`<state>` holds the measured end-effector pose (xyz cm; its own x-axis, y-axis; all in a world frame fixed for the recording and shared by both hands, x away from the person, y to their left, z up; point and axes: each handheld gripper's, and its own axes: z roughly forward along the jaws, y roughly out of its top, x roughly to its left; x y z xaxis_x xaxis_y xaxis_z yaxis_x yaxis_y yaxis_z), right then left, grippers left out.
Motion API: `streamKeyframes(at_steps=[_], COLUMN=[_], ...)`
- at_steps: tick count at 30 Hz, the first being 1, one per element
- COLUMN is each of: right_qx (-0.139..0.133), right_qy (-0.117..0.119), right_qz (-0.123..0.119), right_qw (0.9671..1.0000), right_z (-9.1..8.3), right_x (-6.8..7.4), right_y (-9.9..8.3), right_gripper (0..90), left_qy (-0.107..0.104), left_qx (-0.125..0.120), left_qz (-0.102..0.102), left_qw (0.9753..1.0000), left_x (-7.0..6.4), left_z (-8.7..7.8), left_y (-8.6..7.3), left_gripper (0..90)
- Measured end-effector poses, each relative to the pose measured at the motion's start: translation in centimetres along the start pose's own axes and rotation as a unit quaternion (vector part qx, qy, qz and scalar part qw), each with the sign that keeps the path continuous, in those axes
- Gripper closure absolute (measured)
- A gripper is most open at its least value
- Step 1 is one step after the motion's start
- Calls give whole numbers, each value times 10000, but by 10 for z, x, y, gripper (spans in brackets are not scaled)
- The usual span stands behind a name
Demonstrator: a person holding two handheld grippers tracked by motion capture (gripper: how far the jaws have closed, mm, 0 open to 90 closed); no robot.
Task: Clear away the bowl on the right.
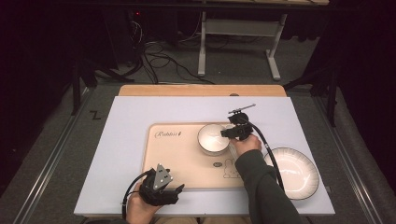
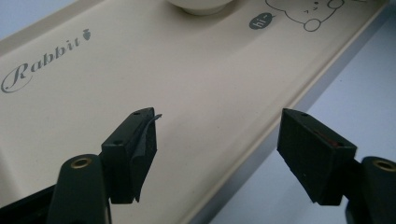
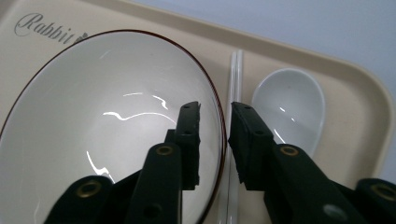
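A white bowl (image 1: pixel 212 140) (image 3: pixel 107 116) with a dark rim stands on the beige "Rabbit" tray (image 1: pixel 177 158) (image 3: pixel 364 88). My right gripper (image 1: pixel 232 132) (image 3: pixel 215 105) straddles the bowl's right rim, one jaw inside and one outside, shut on it. Beside the bowl on the tray lie white chopsticks (image 3: pixel 236 74) and a white spoon (image 3: pixel 292 102). My left gripper (image 1: pixel 177 193) (image 2: pixel 217 114) stands open over the tray's (image 2: pixel 140 60) front edge with nothing between its jaws. The bowl's base (image 2: pixel 201 5) shows at the top of the left gripper view.
A white plate (image 1: pixel 294 172) sits on the pale mat (image 1: pixel 130 116) to the right of the tray, under my right forearm. Beyond the table are cables and a metal stand on the floor.
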<state>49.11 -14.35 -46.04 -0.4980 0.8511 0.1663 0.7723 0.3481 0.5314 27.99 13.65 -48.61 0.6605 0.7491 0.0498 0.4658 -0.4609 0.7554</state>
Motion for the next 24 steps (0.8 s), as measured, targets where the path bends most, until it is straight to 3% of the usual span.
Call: streamKeyframes(at_steps=[8, 14, 24], right_qx=[-102, -244, -198], right_qy=[-116, -49, 70], right_qz=[-305, -440, -717], right_qw=[9994, 9987, 9972], right_z=[-34, -59, -81], right_x=[0, 0, 0], right_y=[-8, -18, -36], right_gripper=[562, 542, 530], left_qy=[27, 50, 10], left_qx=[-30, -27, 145], left_qz=[-70, -80, -40], left_qw=[10000, 10000, 9999], left_x=[1, 1, -1], left_z=[-1, -2, 1], left_y=[0, 1, 1], left_gripper=[280, 278, 278])
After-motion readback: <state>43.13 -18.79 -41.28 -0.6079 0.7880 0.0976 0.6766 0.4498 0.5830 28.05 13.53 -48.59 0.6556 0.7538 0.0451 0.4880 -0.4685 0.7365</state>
